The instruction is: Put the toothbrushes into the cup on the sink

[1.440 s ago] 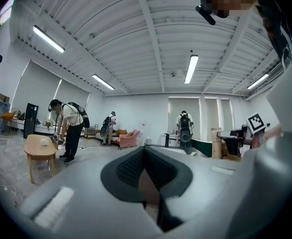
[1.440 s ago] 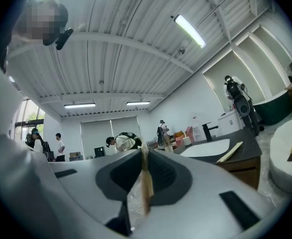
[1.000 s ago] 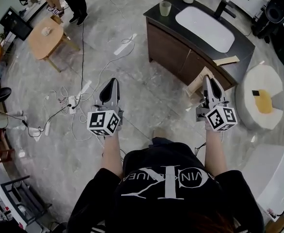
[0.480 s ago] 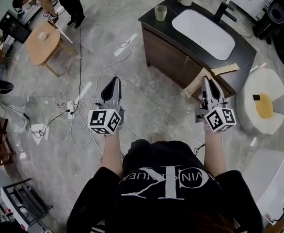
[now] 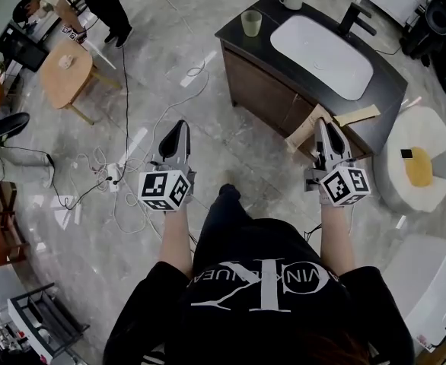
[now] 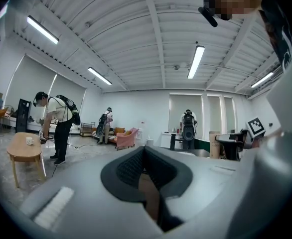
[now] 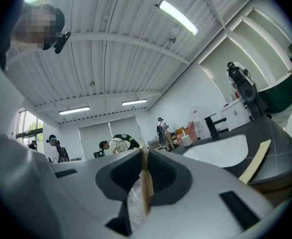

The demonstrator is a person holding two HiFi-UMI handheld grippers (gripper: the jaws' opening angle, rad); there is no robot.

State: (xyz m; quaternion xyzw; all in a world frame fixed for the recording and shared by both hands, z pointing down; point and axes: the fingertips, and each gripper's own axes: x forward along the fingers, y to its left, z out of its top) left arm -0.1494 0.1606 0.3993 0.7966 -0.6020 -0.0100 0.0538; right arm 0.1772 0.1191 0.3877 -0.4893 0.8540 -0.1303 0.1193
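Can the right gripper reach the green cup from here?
Probably not yet: the right gripper, shut on a toothbrush, hangs short of the vanity, and the green cup stands at its far corner.

The right gripper (image 7: 144,158) is pinching a thin tan stick (image 7: 146,190), possibly a toothbrush handle, upright between its dark jaws. Beyond, to the right, a white sink (image 7: 220,151) is sitting in a dark counter (image 7: 278,133), with a black faucet (image 7: 212,126) and a white mug (image 7: 186,141) near it.
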